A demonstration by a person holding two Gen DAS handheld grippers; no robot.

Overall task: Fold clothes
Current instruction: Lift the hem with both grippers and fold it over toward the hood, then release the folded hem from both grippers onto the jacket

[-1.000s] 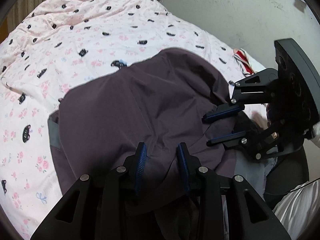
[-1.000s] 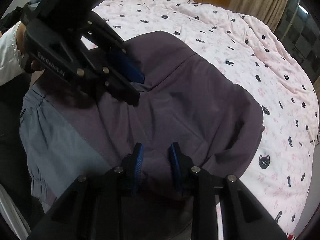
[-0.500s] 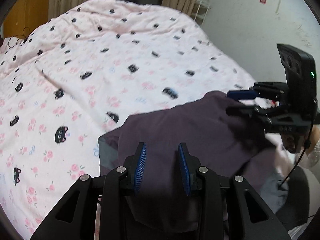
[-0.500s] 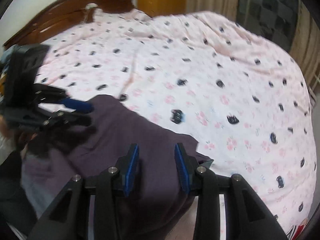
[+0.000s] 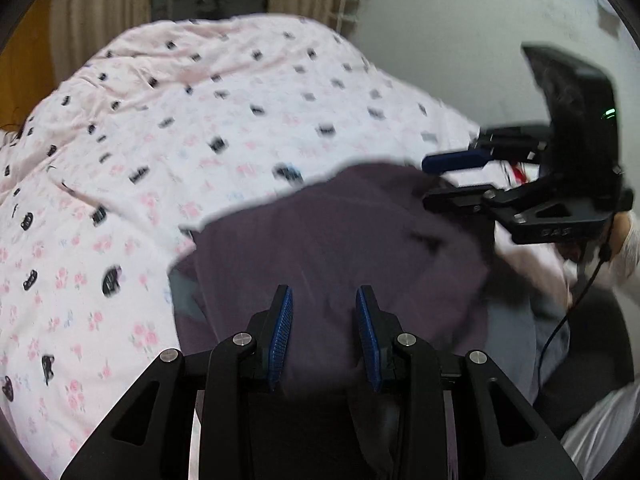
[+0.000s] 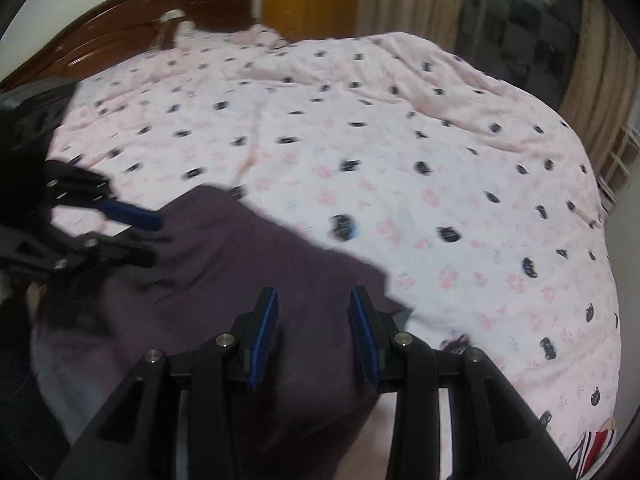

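Left camera first: my left tongs sit low in the middle, and the dark purple fabric garment is bunched between the blue pads and drops away beneath them, so I read that as a grip on the cloth. The picture is smeared, mind.

Only this side shows the white painted wall behind the bed, plus a white sleeve at the far right behind the other tool. My right tongs show side-on here, fingers parted, with the garment's corner reaching up to the lower finger.

Over to the right camera. There the right tongs have purple cloth filling the gap between the pads and hanging below. Whether those pads actually press on it, I cannot tell.

This view gives me what the left one lacks: the curved brown wooden headboard at the far end and a red-and-white striped item at the bottom right edge. The left tongs appear at its left edge, cloth running in between their fingers.

The garment lies over the near part of the pink quilt printed with black cats and flowers, with its near portion raised off it. Its long axis runs sideways, from one tool across to the other. Its far edge points up the bed toward the headboard. A grey inner patch peeks out at the end by my left tool.
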